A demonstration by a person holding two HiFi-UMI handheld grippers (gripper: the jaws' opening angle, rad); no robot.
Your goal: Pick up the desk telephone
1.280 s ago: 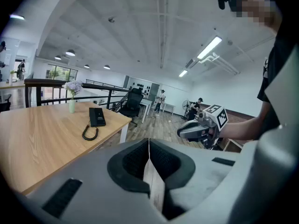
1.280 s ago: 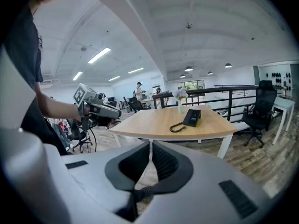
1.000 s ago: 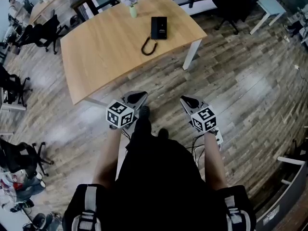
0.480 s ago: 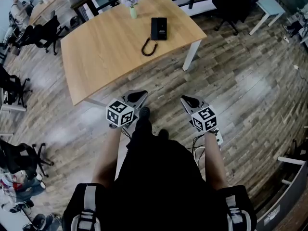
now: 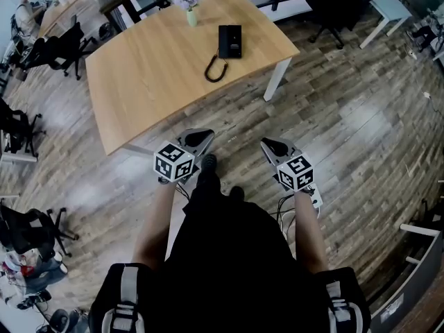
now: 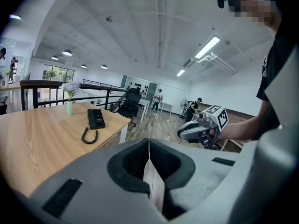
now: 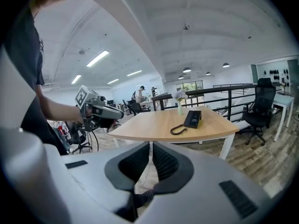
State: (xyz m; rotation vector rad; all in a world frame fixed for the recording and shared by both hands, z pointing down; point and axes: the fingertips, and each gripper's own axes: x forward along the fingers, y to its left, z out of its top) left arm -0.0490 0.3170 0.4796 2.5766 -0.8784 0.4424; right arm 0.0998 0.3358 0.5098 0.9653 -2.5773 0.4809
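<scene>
Grippers held low and level with each other: the left gripper and right gripper hover over the wooden floor, each with its jaws pressed together on nothing, both aimed toward the table ahead. The desk telephone lies toward the table's far right corner, well apart from both grippers. Its coiled cord trails toward the near edge, and a vase of flowers stands just beyond. The person stands short of the table, so the approach appears not yet begun.
</scene>
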